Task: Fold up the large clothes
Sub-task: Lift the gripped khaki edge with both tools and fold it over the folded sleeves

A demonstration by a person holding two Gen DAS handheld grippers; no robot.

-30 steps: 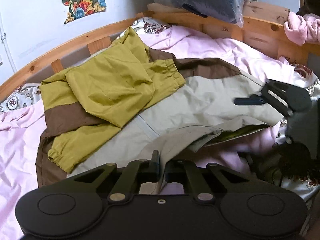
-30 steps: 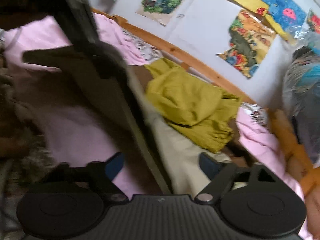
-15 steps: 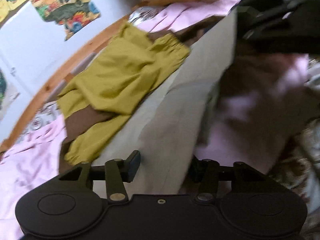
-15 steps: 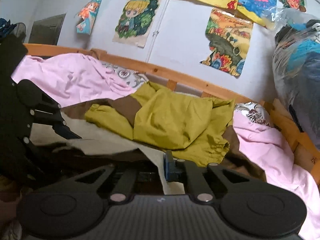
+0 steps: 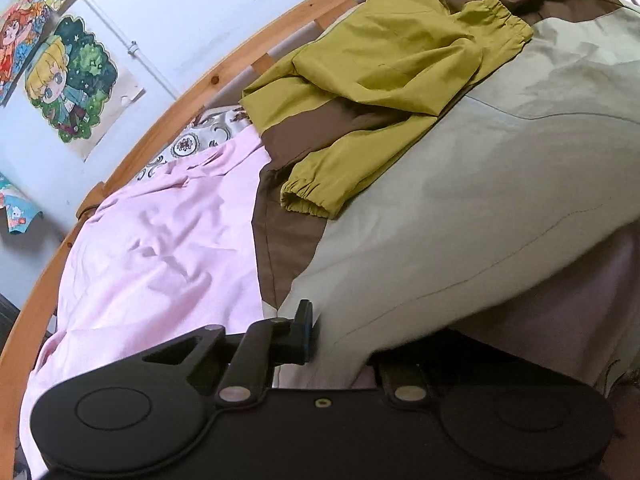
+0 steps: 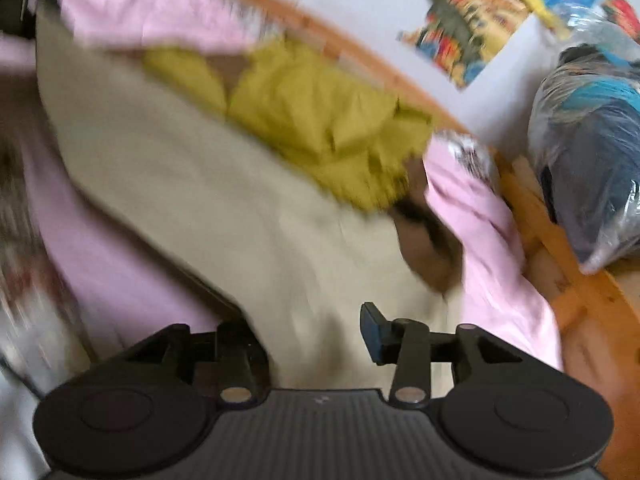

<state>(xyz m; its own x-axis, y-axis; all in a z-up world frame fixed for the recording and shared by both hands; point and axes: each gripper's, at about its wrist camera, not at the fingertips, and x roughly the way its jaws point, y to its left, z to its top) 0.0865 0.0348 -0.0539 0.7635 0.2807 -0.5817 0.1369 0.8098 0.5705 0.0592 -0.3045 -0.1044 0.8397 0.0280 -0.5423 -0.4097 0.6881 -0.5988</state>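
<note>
A large jacket (image 5: 480, 200) in beige, brown and olive lies spread on the pink sheet (image 5: 160, 248), with its olive sleeves (image 5: 384, 60) folded across the chest. My left gripper (image 5: 324, 340) sits low at the near beige hem. Its jaws are closing on that fabric, and cloth hides the right finger. The blurred right wrist view shows the same jacket (image 6: 200, 200). There my right gripper (image 6: 304, 336) is over the beige hem with its jaws opening. Fabric lies loose between them and its pads do not press on it.
A curved wooden bed frame (image 5: 180, 104) runs behind the sheet, with posters (image 5: 68, 80) on the wall above. A clear plastic bag of clothes (image 6: 588, 160) sits on the wooden ledge (image 6: 560, 272) at the right. Patterned bedding (image 5: 188, 144) shows along the rail.
My left gripper let go, dropped lower and swung left, then closed on the hem again. My right gripper shut on the hem half a second ago and has since opened.
</note>
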